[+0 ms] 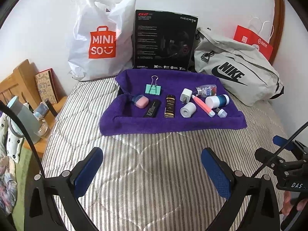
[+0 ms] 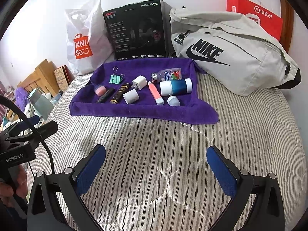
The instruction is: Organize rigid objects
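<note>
Here, both grippers hung over the striped quilt [image 1: 150,173], each short of the purple towel [image 1: 173,123]. The left gripper [image 1: 152,171] had its blue pads spread wide with nothing between them; the right gripper [image 2: 156,171] stood the same, fingers wide apart and empty.

On the towel lay the small items. A green clip [image 1: 153,89] sat toward the towel's far left. A pink case [image 1: 139,101], a black bar [image 1: 152,108] and a dark bottle [image 1: 170,105] lay left to middle of the towel. A white charger [image 1: 186,95] and a white cap [image 1: 187,109] lay right of centre. A pink pen [image 1: 203,105] lay slanted on the towel's right part, beside a white-and-teal tube [image 1: 217,100]. A clear bottle [image 1: 206,89] lay at the towel's far right, a small stopper [image 1: 221,113] near its right front edge.

Behind the towel stood a white bag [image 1: 102,36], a black box [image 1: 163,40] and a grey bag [image 1: 236,71].
</note>
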The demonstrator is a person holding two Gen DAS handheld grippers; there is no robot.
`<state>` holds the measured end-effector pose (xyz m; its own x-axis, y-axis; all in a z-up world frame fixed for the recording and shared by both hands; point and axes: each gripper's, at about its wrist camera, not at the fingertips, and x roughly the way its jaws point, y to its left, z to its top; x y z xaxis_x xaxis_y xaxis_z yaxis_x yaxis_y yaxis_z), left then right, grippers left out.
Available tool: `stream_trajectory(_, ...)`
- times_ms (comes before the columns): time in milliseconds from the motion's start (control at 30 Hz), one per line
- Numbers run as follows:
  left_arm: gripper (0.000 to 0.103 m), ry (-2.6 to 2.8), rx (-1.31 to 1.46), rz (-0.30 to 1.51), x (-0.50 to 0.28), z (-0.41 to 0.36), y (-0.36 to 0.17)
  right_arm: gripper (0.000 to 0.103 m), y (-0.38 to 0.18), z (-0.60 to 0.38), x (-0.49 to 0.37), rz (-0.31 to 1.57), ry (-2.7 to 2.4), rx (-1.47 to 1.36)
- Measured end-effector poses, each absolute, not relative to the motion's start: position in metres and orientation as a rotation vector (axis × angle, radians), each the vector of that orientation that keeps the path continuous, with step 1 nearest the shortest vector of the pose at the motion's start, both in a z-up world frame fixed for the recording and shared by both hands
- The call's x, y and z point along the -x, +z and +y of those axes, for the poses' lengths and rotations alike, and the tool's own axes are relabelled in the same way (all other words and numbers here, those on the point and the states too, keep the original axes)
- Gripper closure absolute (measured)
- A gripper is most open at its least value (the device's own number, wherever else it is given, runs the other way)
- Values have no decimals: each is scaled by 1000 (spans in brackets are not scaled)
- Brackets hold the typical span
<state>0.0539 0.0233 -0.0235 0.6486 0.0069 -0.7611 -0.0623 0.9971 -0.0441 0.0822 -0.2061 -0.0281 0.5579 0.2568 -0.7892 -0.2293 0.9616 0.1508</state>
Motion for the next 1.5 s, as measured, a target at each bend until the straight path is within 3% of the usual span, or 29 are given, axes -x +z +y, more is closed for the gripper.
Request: stream_trajectory(1500, 0, 36, 82, 885, -55, 26, -23, 0, -31, -206, -83, 961, 286, -18)
